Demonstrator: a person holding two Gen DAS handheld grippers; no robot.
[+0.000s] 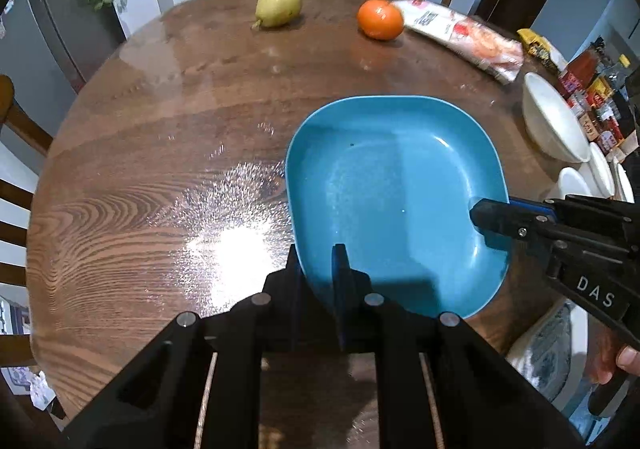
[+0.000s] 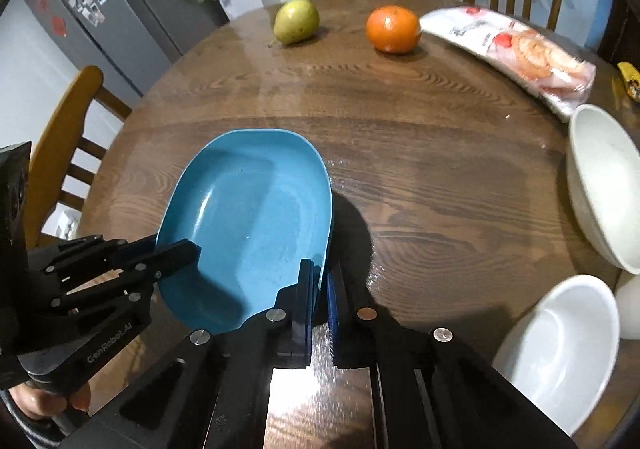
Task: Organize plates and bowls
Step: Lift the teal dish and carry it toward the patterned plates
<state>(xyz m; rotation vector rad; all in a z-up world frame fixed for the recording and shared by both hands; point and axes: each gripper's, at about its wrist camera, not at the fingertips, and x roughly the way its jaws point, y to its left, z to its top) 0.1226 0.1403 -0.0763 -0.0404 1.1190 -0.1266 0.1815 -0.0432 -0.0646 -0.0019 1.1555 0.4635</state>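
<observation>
Left wrist view: blue plate (image 1: 396, 185) is clamped at opposite rims by left gripper (image 1: 320, 269) and right gripper (image 1: 486, 219); it is judged light, stiff, slippery.

Left hand-held gripper (image 1: 318, 263) clamps blue plate (image 1: 394, 185) near rim; right hand-held gripper (image 1: 486, 219) pinches right rim.

the left wrist view looks forward and down along its own fingers from close above the near edge of the round brown wooden table (image 1: 160, 137), facing the far chairs. the right wrist view looks the same way from just to the right. both share the shallow blue square-rounded plate (image 1: 396, 185) (image 2: 256, 209), the yellow-green pear (image 1: 278, 5) (image 2: 297, 21) and the round orange fruit (image 1: 380, 18) (image 2: 393, 29).
</observation>
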